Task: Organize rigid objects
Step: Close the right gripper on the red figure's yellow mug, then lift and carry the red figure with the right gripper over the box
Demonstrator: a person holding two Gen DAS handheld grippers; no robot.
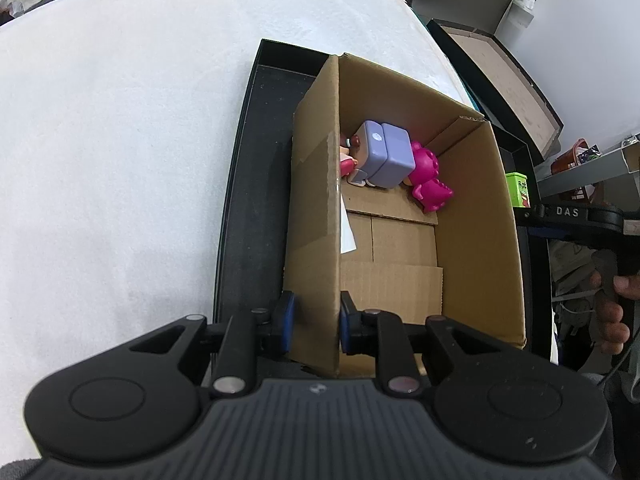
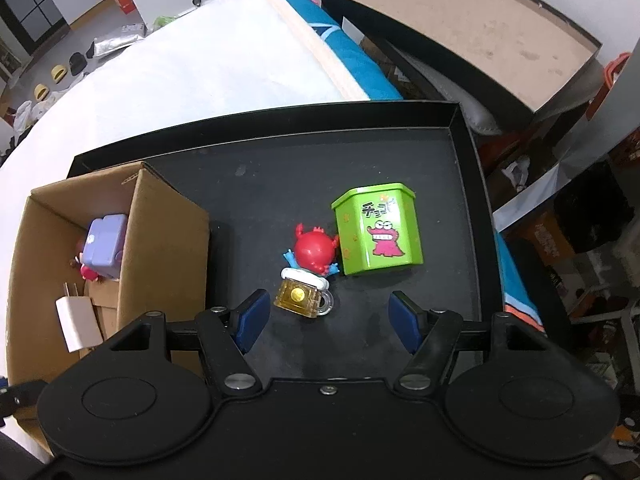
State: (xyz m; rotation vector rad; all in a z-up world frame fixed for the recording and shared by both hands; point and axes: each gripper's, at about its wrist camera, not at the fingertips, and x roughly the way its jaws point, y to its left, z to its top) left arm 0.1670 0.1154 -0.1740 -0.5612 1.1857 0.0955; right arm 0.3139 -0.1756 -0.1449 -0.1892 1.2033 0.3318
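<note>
My left gripper [image 1: 316, 322] is shut on the left wall of a cardboard box [image 1: 316, 208] that stands in a black tray [image 1: 248, 184]. Inside the box lie a purple cube toy [image 1: 388, 154], a pink figure [image 1: 430, 178] and a white charger [image 2: 76, 322]. My right gripper [image 2: 326, 316] is open above the tray floor [image 2: 304, 168]. Just ahead of its fingers lie a yellow beer-mug toy [image 2: 304, 298], a red crab figure [image 2: 314, 252] and a green tin [image 2: 378, 228]. The box also shows in the right wrist view [image 2: 160, 236].
The tray rests on a white cloth-covered surface [image 1: 120, 140]. A second black box with a brown inside [image 2: 472, 28] stands beyond the tray. Shelves with clutter are at the right [image 2: 580, 240]. The other hand and its gripper handle [image 1: 592, 220] show at the right.
</note>
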